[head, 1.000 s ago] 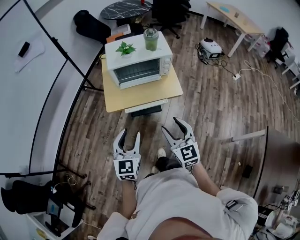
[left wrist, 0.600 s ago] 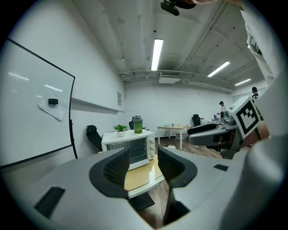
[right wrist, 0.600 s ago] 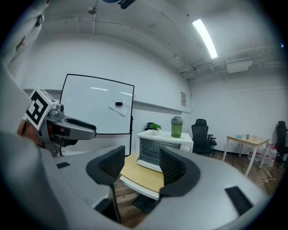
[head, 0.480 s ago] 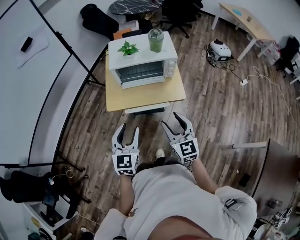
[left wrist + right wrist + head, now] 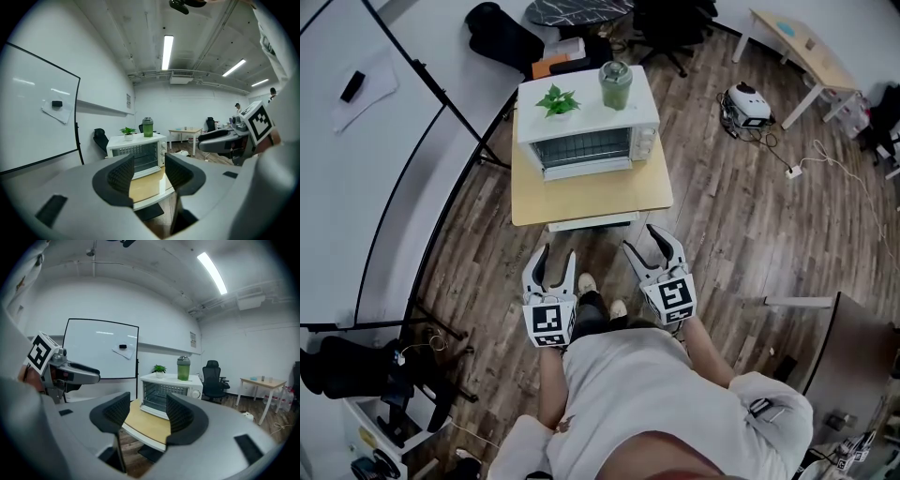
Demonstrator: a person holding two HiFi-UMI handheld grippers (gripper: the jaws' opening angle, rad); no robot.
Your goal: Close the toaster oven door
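Toaster oven on table, plant and bottle on top, whiteboard at left

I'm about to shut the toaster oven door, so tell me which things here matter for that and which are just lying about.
For the job: toaster oven; wooden table under it; left gripper, empty, jaws just been opening; right gripper, open, empty.
Lying about: potted plant and green bottle on the oven; whiteboard; office chair; far desk.

Left tongs just opening, empty, toaster oven on table ahead
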